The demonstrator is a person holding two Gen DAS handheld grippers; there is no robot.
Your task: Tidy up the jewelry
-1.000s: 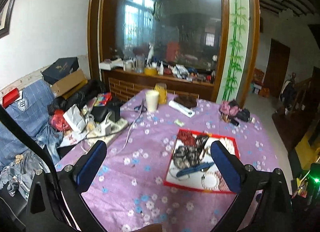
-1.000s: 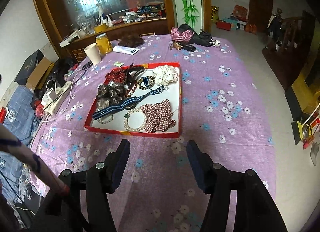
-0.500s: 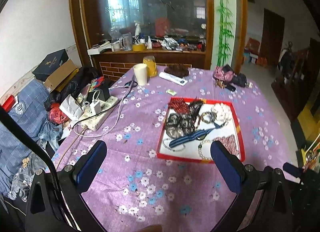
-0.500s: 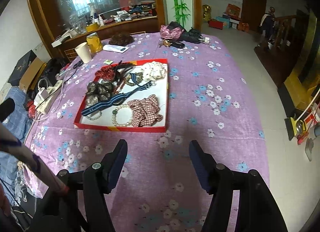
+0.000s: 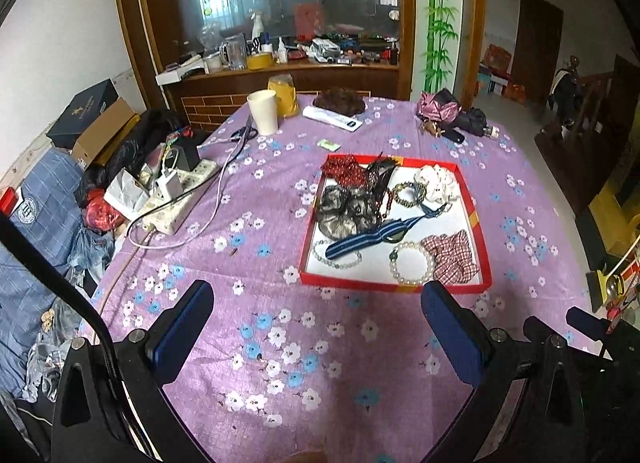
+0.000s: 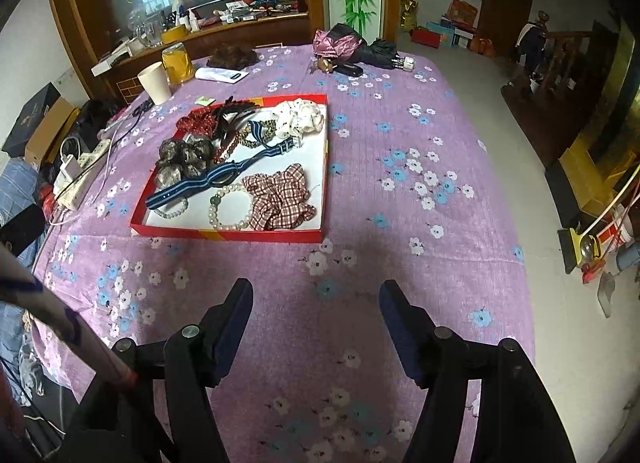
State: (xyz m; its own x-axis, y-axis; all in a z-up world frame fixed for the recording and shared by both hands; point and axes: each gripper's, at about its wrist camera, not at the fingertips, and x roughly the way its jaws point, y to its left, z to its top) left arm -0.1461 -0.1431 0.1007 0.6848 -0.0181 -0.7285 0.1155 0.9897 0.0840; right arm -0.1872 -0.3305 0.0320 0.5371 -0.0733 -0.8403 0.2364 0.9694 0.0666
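A purple floral tablecloth (image 5: pixel 280 327) covers the table. Near its far edge a cream paper cup (image 5: pixel 263 112) stands just beside a yellow jar (image 5: pixel 283 95); black-handled scissors (image 5: pixel 244 132) lie next to the cup. A white power strip (image 5: pixel 176 203) sits at the left edge, and a pink folded umbrella (image 6: pixel 338 43) lies at the far right.

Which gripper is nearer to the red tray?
Probably left. The left gripper hovers open just short of the red tray near edge. The right gripper, also open, hangs farther back.
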